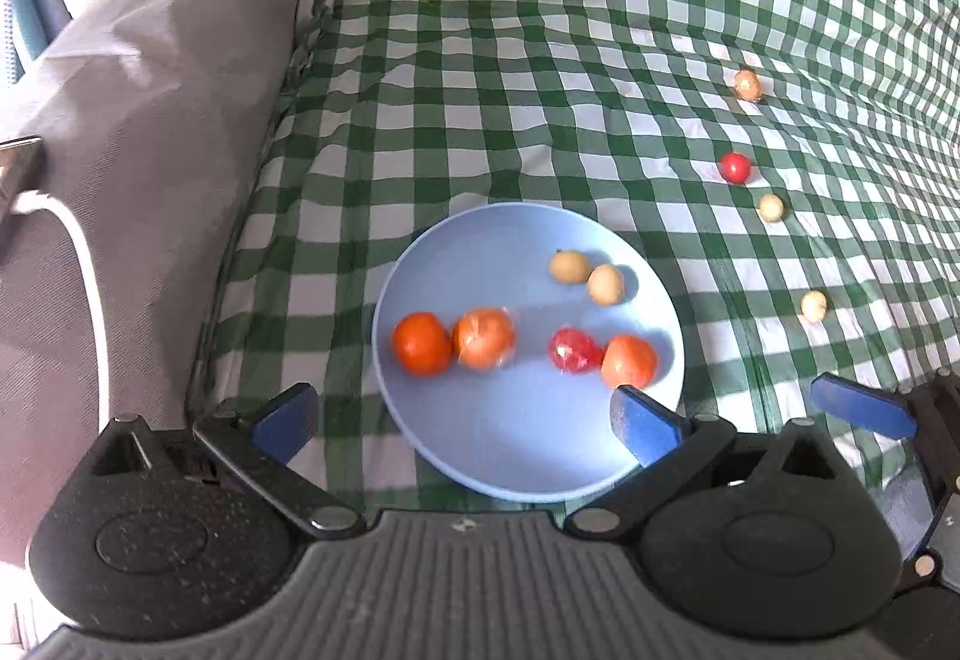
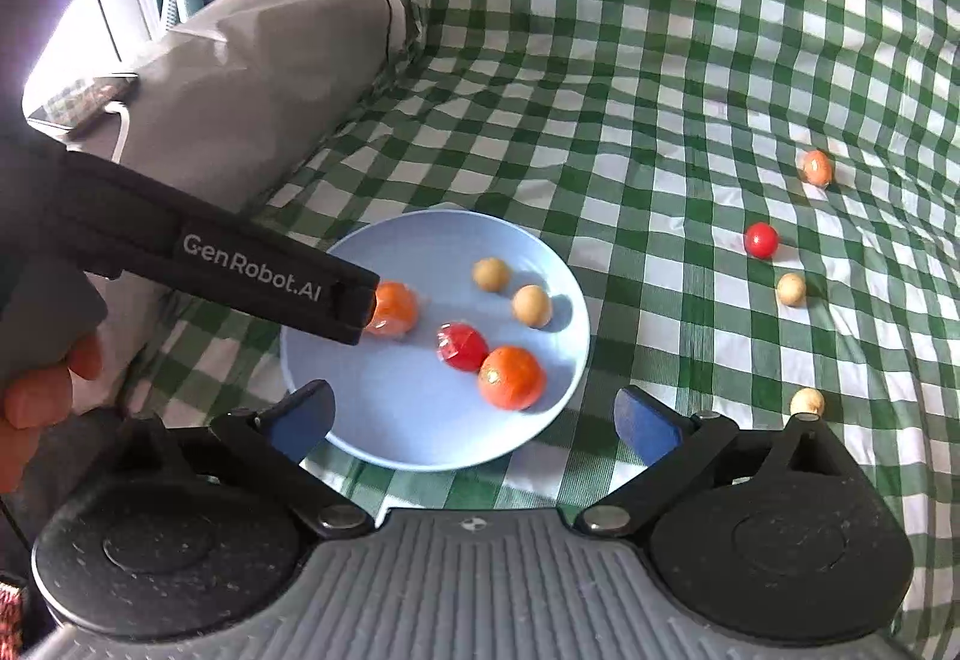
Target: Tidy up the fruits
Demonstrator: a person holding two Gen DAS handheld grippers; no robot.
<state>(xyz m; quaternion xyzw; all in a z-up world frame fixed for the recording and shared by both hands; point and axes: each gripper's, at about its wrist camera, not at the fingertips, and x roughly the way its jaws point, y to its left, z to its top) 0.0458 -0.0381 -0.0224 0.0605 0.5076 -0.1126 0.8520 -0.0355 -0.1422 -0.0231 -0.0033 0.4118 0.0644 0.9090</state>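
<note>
A light blue plate (image 1: 510, 438) (image 2: 420, 438) lies on the green checked cloth. It holds several fruits: oranges (image 1: 421, 343), a red wrapped fruit (image 1: 575, 351) (image 2: 462, 346) and two beige balls (image 1: 570, 267) (image 2: 491, 273). Loose on the cloth to the right lie a red ball (image 1: 735, 167) (image 2: 761, 239), an orange wrapped ball (image 1: 747, 84) (image 2: 816, 166) and two beige balls (image 1: 770, 207) (image 1: 813, 306) (image 2: 791, 289) (image 2: 807, 401). My left gripper (image 1: 465, 417) is open and empty over the plate's near rim. My right gripper (image 2: 477, 420) is open and empty, just right of it.
A grey padded cushion (image 1: 150, 120) (image 2: 252, 78) borders the cloth on the left, with a phone and white cable (image 2: 84, 102) on it. The left gripper's body (image 2: 240, 270) crosses the right wrist view over the plate's left side. The cloth is creased.
</note>
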